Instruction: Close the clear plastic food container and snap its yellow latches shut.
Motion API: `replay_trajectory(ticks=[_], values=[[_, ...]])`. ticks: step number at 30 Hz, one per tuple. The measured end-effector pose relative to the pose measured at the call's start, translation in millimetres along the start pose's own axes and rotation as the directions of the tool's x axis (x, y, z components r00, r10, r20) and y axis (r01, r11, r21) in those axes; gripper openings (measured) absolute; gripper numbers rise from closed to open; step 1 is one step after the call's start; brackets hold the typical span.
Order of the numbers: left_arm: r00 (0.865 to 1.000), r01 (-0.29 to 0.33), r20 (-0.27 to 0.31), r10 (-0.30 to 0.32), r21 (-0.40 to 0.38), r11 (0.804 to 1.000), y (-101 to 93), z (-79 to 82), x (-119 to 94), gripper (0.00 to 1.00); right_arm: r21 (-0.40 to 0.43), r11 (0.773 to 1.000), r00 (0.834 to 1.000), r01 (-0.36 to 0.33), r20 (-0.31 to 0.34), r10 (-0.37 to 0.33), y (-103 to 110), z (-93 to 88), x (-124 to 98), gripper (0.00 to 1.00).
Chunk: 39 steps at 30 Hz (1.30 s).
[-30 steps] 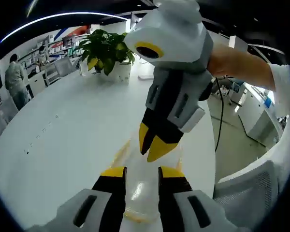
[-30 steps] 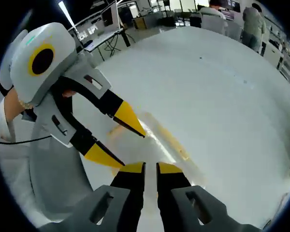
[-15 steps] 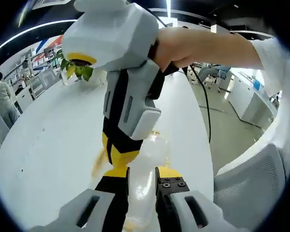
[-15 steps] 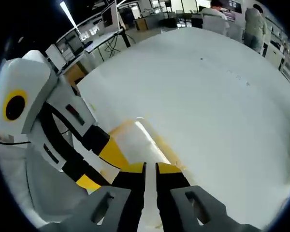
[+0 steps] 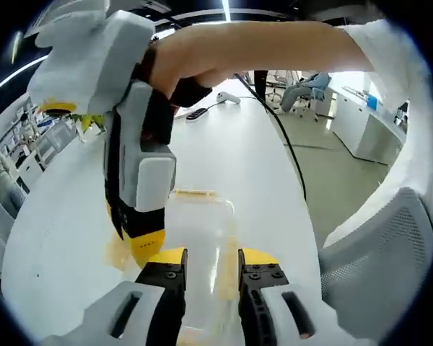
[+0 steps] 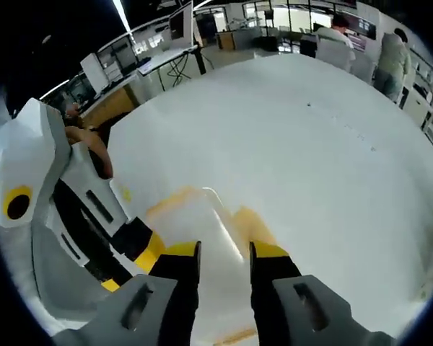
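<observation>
Both grippers stood over the container (image 5: pixel 202 231) on the white table (image 6: pixel 332 144): my left gripper (image 5: pixel 211 261) spread astride its clear lid, my right gripper (image 6: pixel 224 251) spread over the far end. I judged it best to press the lid flat before snapping any latch (image 6: pixel 247 220); whether the lid was seated, I could not tell.

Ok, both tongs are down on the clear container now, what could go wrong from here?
1. The right tongs and left tongs work the clear container from opposite sides at close quarters; they could knock each other.
2. The container sits on a smooth white table with nothing bracing it, so a push on a yellow latch may slide it instead of snapping it.
3. The clear lid is hard to read in glare, so a half-seated lid could go unnoticed.
</observation>
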<state>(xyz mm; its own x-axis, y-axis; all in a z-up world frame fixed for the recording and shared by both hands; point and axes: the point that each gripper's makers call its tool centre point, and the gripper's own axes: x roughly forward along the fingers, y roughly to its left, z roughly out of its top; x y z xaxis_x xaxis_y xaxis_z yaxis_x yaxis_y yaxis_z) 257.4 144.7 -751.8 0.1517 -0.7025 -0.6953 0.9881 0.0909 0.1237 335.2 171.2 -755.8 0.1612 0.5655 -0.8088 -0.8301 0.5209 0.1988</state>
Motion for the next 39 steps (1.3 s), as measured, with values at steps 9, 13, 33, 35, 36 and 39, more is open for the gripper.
replay_trajectory(ticks=[9,13,33,35,36,39], values=[[0.999,-0.027,-0.038,0.030,0.071,0.997,-1.8,-10.1,1,0.28,-0.029,0.999,0.998,-0.014,-0.055,0.012,-9,-10.0,8,0.36],[0.996,-0.042,-0.065,0.053,0.164,0.986,-3.7,-14.4,3,0.29,-0.029,0.999,0.997,-0.040,-0.070,0.038,-12,-11.6,10,0.37],[0.991,-0.091,-0.079,0.111,0.222,0.971,0.9,-17.3,9,0.29,-0.039,0.990,0.984,-0.132,-0.125,0.126,-1,-8.3,16,0.29],[0.991,-0.093,-0.076,0.112,0.218,0.972,0.8,-17.5,9,0.29,-0.038,0.991,0.984,-0.129,-0.127,0.123,-1,-8.6,16,0.29],[0.991,-0.095,-0.073,0.114,0.229,0.969,0.0,-17.7,10,0.29,-0.038,0.991,0.984,-0.130,-0.128,0.124,-2,-8.4,16,0.29],[0.992,-0.091,-0.066,0.110,0.242,0.966,-0.2,-17.6,10,0.29,-0.034,0.991,0.983,-0.128,-0.137,0.122,-1,-8.7,16,0.29]])
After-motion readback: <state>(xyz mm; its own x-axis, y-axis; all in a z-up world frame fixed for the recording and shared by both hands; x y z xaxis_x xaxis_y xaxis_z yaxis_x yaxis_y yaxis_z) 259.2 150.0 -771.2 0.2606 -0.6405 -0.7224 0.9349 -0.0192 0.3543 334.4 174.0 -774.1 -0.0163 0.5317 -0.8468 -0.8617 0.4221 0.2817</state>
